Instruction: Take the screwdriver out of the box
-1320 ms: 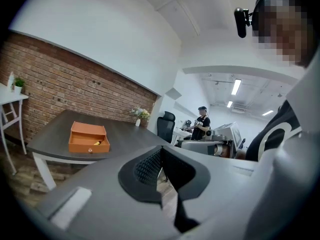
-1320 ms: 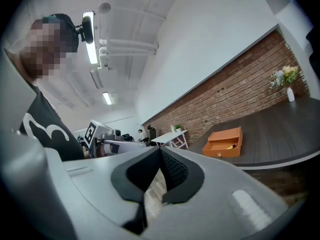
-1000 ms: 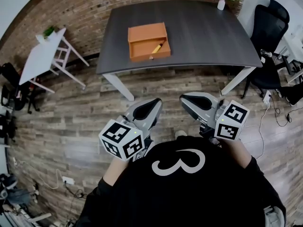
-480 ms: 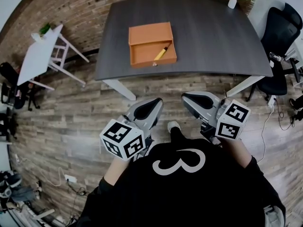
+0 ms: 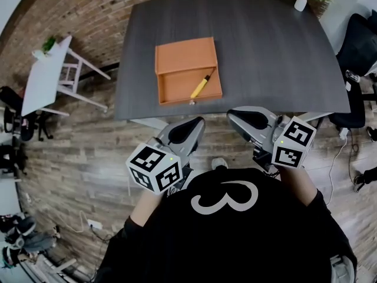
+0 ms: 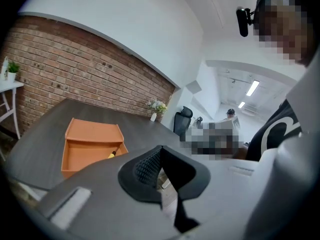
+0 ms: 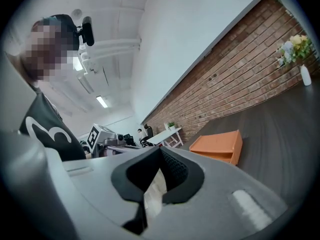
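Note:
An open orange box [image 5: 187, 69] lies on the dark table [image 5: 265, 58], a little left of its middle. Inside it, a screwdriver [image 5: 200, 87] with a yellow handle rests slantwise, its tip toward the box's near wall. My left gripper [image 5: 189, 128] and right gripper [image 5: 242, 117] hover side by side at the table's near edge, short of the box. Both are shut and hold nothing. In the left gripper view the box [image 6: 90, 146] and the screwdriver [image 6: 113, 154] lie ahead to the left of the jaws. In the right gripper view the box [image 7: 217, 145] sits ahead to the right.
A small white side table [image 5: 44, 75] with a potted plant stands left of the dark table by the brick wall. A white vase with flowers [image 5: 301, 2] sits at the table's far right corner. Black office chairs [image 5: 360, 46] stand to the right, over a wooden floor.
Both grippers and the person have moved forward to the table. The table and box now appear larger and closer, and the jaws have stayed shut.

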`<state>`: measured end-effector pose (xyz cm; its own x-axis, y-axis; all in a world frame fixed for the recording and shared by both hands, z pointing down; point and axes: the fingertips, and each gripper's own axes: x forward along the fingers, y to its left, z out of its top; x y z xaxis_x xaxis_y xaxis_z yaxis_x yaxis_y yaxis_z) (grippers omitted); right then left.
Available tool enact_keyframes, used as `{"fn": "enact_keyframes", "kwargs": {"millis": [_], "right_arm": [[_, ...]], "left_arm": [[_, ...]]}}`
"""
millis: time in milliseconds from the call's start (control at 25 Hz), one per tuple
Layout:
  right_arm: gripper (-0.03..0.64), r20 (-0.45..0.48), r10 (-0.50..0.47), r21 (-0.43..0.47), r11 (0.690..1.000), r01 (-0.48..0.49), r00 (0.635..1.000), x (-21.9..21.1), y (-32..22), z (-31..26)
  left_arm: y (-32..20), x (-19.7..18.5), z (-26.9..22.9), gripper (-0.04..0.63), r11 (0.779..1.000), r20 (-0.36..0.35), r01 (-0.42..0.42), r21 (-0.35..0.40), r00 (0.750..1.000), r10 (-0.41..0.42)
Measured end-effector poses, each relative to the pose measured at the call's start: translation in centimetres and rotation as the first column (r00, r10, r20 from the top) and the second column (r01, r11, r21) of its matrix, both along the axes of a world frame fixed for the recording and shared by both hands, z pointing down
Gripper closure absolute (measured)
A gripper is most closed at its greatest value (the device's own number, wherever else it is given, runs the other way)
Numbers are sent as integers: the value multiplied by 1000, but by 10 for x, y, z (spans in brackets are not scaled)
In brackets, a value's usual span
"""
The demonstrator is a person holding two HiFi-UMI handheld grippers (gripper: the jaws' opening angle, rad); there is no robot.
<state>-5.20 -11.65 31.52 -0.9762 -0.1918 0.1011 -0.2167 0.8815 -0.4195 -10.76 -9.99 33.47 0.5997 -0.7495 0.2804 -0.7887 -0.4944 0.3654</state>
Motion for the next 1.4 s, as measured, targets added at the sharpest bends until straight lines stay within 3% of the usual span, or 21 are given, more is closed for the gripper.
{"fn": "enact_keyframes", "kwargs": {"millis": [240,320,600,1080,1400], "right_arm": [[615,-2,-4,7,1000,4,1000,2,-42,0],[615,1,1,13,1000,-1,1000,3,-51,-2],[615,5,36,1,999,-36,999,6,-70,9],[615,-18,128,-76,989,-129,992,8,-119,34],[615,-23,162,-128,978,-164,986,5,-139,49]], "left_arm": [[-44,2,2,578,1000,41,-18,-6,999,18],[-55,3,2,540,1000,49,-25,-6,998,25],[-83,-8,16,506,999,77,-27,-31,997,29],[-138,-29,75,468,983,186,-71,-167,977,102],[-166,-35,128,427,954,310,-87,-289,934,179]]}}
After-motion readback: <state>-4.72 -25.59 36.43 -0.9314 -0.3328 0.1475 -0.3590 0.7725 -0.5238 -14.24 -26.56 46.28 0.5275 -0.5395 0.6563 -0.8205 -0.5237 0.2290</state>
